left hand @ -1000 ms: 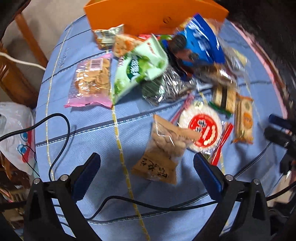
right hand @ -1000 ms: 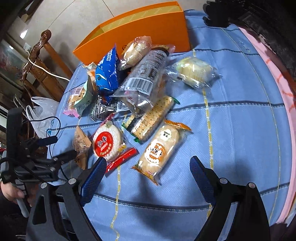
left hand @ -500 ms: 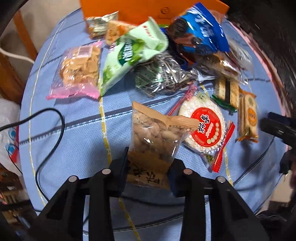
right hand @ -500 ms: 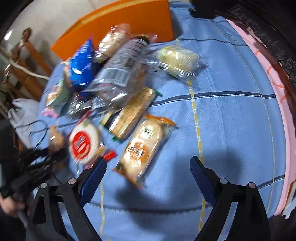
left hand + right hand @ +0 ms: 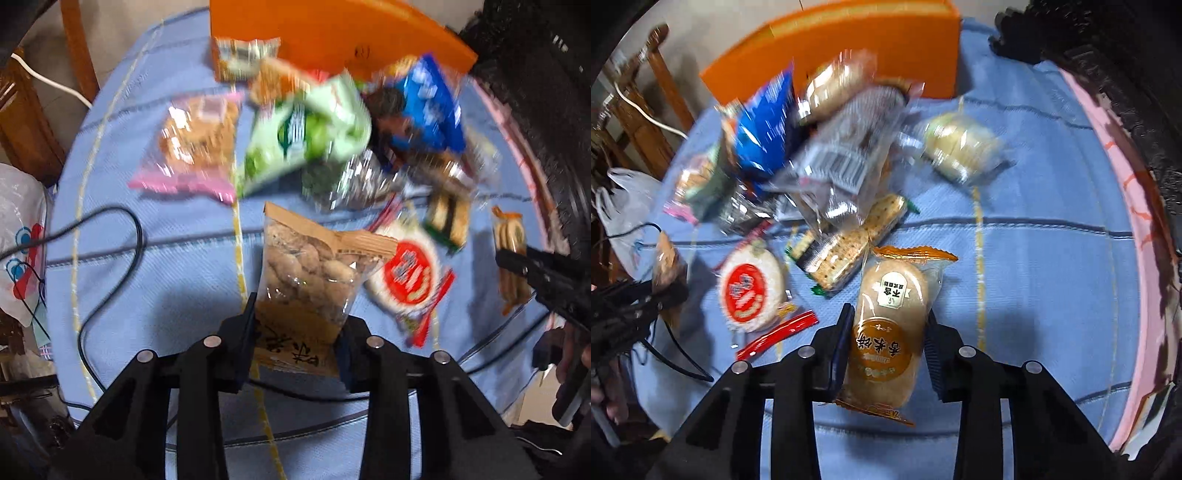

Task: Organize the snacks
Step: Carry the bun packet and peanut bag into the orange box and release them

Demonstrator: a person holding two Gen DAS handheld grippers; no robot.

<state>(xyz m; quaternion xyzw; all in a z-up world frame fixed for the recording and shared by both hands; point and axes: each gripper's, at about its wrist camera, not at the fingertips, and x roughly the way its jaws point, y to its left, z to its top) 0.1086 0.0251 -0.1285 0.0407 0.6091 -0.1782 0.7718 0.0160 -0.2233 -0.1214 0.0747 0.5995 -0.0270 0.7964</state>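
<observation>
A round table under a blue cloth with yellow and dark stripes (image 5: pixel 1052 236) spread beyond both pairs of tongs. At its far edge, well ahead of both, stood one orange cardboard box (image 5: pixel 871 48). Between box and tongs lay the snack heap, much of it blurred: one blue foil bag (image 5: pixel 428 107), one light green bag (image 5: pixel 306 136) and one pink-edged clear bag of biscuits (image 5: pixel 195 144). Nearer lay one round white rice cracker with a red label (image 5: pixel 751 288), just left of the right tongs, and one long green-trimmed cracker pack (image 5: pixel 849 243) just ahead of them.

The left gripper (image 5: pixel 295 339) was clamped on one brown-paper and clear bag of peanuts (image 5: pixel 306 284), gripping its lower end. The right gripper (image 5: pixel 886 343) was clamped on one oval rice cake in an orange-trimmed clear wrapper (image 5: pixel 890 325), held across its middle.
</observation>
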